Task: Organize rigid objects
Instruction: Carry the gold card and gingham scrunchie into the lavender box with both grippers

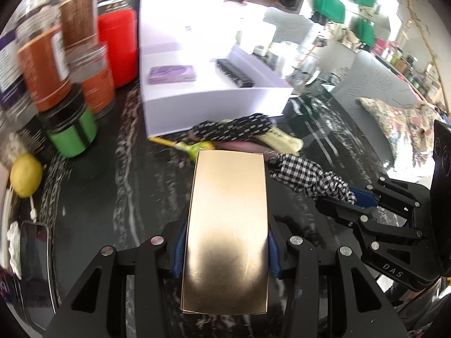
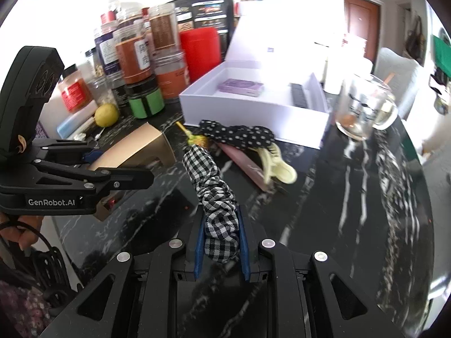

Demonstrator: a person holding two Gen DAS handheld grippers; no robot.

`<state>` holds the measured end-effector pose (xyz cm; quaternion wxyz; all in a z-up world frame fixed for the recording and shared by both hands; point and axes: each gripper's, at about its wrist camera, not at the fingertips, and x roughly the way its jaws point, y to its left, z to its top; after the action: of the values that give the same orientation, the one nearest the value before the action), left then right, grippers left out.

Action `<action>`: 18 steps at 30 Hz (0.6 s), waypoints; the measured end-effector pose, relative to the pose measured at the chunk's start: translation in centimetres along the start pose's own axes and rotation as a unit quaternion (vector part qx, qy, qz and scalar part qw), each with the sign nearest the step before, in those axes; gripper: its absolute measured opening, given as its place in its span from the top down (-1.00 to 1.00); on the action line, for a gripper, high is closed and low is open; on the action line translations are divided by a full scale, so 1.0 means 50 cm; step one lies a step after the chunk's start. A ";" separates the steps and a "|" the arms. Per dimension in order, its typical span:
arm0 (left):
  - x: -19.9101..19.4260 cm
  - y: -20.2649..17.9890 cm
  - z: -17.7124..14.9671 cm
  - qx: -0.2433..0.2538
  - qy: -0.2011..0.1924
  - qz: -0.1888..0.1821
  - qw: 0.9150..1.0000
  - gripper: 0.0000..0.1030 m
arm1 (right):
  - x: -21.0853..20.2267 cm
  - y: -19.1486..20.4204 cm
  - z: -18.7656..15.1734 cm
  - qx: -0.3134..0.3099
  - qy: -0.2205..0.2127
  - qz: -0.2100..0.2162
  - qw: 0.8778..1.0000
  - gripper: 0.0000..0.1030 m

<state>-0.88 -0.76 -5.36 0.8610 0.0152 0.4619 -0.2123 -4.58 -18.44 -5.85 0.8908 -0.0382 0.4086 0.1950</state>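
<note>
Jaws of the left gripper [image 1: 225, 253] squeeze a gold box [image 1: 227, 231], held above the bench [image 1: 112, 169]. Right gripper [image 2: 221, 242] jaws are nearly shut on a checked scrunchie [image 2: 217, 197]. Carry both slowly to the white box [image 2: 253, 112] and set them down gently.

Bright backlight, blown highlights, motion blur

In the middle at the bottom, the right gripper [image 2: 221, 242] squeezes a black-and-white checked hair tie [image 2: 215, 188] between its blue pads. On the left, the left gripper [image 2: 112, 169] holds a gold box [image 2: 141, 148]. A white open box [image 2: 253, 112] sits in the upper middle of the dark marble table [image 2: 352, 197]. Jars [image 2: 135, 56] stand at the upper left, with a lemon [image 2: 106, 114] near them.
</note>
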 end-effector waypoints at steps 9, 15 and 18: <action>0.014 -0.045 0.031 0.031 -0.006 -0.011 0.999 0.13 | -0.031 -0.028 -0.007 0.034 -0.013 -0.025 0.999 0.60; 0.017 -0.061 0.058 0.041 -0.007 -0.021 0.999 0.13 | -0.027 -0.048 0.009 0.039 -0.009 -0.035 0.999 0.60; 0.020 -0.062 0.076 0.042 -0.012 -0.023 0.999 0.13 | -0.029 -0.057 0.023 0.039 -0.014 -0.035 0.999 0.60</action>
<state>1.42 -4.75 -3.45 0.8598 0.0387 0.4428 -0.2515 -3.55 -21.26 -4.25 0.9036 -0.0153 0.4018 0.1478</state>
